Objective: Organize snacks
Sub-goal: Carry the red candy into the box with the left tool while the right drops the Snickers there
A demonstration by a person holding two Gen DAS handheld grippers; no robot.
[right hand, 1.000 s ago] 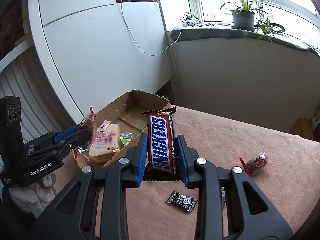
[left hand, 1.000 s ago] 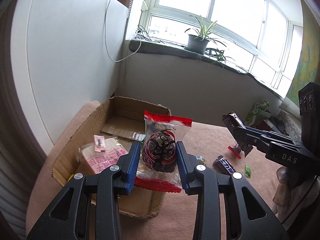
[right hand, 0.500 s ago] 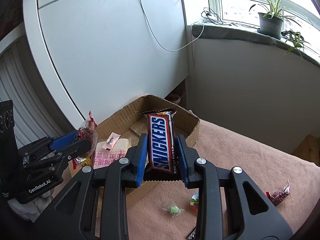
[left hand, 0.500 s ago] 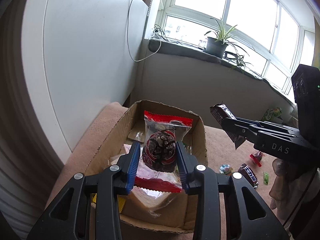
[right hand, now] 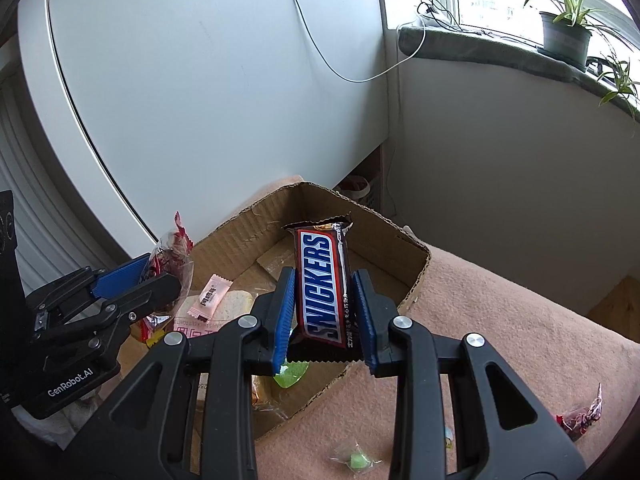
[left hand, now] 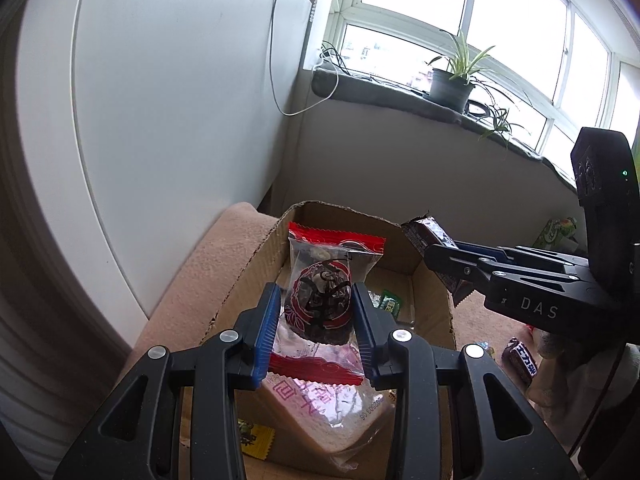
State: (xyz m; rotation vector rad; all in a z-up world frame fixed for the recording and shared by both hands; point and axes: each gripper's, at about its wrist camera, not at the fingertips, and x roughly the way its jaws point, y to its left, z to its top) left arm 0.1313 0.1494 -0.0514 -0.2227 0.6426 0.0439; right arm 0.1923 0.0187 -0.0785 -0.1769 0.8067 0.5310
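Both tools are showing black plastic frames with triangular cut-outs, silver round screws and ribbed blue pads on the fingers. The left gripper [left hand: 314, 312] is carrying white "GenRobot.AI" lettering on its side; the right gripper [right hand: 324, 312] is bearing "DAS" and a small green light.

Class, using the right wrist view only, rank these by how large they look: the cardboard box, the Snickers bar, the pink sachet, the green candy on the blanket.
1. cardboard box
2. Snickers bar, enlarged by nearness
3. pink sachet
4. green candy
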